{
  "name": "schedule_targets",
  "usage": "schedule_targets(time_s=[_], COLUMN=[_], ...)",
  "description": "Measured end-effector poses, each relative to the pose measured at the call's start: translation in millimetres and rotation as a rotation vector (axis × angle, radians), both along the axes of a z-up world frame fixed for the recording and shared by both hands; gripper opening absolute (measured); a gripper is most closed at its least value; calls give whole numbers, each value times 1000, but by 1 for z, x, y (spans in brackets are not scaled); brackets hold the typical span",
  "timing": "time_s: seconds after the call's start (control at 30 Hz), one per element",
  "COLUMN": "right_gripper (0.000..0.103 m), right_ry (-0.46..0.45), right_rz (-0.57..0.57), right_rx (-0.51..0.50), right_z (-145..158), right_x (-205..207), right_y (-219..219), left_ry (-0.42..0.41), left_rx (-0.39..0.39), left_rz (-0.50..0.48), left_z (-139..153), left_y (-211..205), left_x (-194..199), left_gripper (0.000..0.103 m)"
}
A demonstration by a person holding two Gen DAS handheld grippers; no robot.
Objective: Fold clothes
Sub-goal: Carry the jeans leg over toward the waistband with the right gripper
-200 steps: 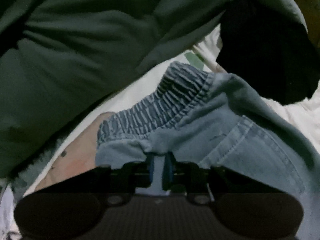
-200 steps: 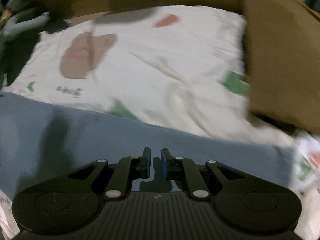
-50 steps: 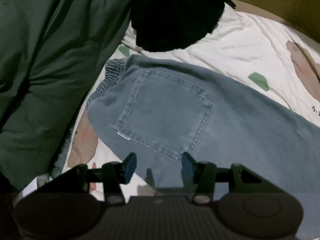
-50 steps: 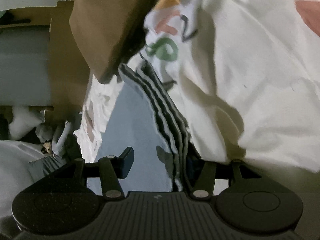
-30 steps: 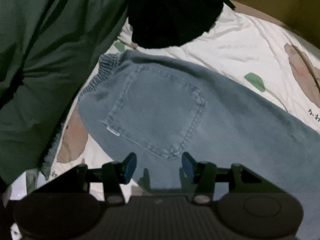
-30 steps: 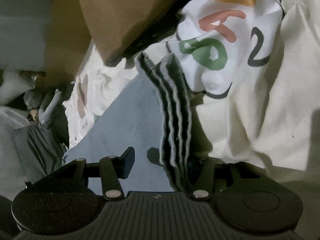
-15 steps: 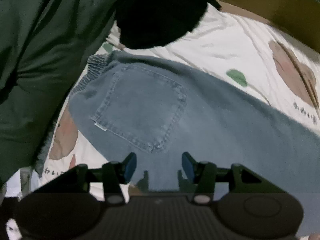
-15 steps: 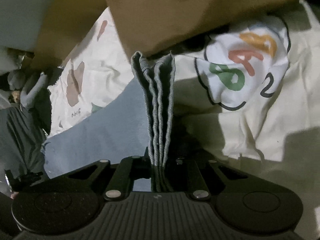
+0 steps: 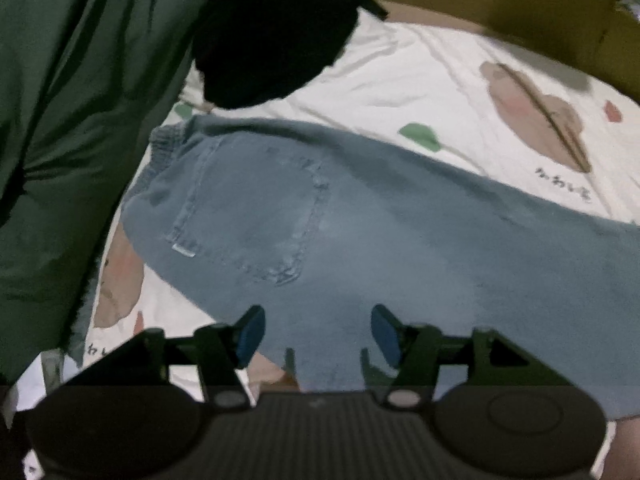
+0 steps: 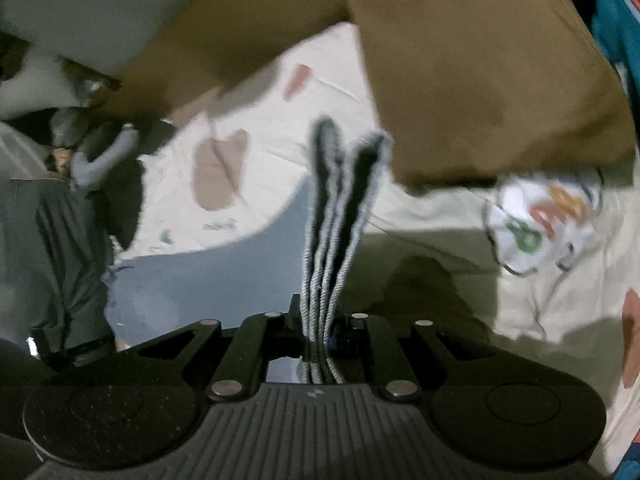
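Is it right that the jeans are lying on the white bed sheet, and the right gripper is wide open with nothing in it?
Not quite. The jeans do lie on the white sheet, but the right gripper is shut on the jeans' hem, bunched between its jaws. The right wrist view shows it.

Faded blue denim jeans (image 9: 360,232) lie on a cream sheet (image 9: 420,80) printed with brown bears and green leaves.

— Faded blue denim, matt, stitched pocket: jeans (image 9: 360,216). Under them?
— Smooth printed cotton, creased: bedsheet (image 9: 420,80). Beside?
— Matt dark-green cloth (image 9: 80,120). Ribbed black plastic on the right gripper (image 10: 318,330).
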State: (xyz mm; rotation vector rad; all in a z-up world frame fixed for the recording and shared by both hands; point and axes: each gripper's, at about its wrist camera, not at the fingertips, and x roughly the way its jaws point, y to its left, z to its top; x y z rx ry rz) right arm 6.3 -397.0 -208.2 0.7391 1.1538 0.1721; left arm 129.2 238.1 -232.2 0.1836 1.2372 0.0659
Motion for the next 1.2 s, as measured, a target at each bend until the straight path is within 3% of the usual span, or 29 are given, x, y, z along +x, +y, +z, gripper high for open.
schedule_targets(time_s=[0.17,0.57,0.97,1.2], right_gripper=[9,9,9,9], right_ry=[-52,-61,-122,-146], right_rz=[67,161,259,248], right_rx=[-4,-53,-111,-67], right_z=[48,138,234,259], right_x=[20,70,104,93], right_y=[26,78,150,182], left_ry=[-9,4,-27,-43], left_rx=[-16,-26,-41,-78], left_rz=[6,35,-119,-154], left_z=[3,0,3,-1], left_y=[2,19,-8,-12], left_x=[-9,-31,-40,-43], left_gripper=[69,69,69,69])
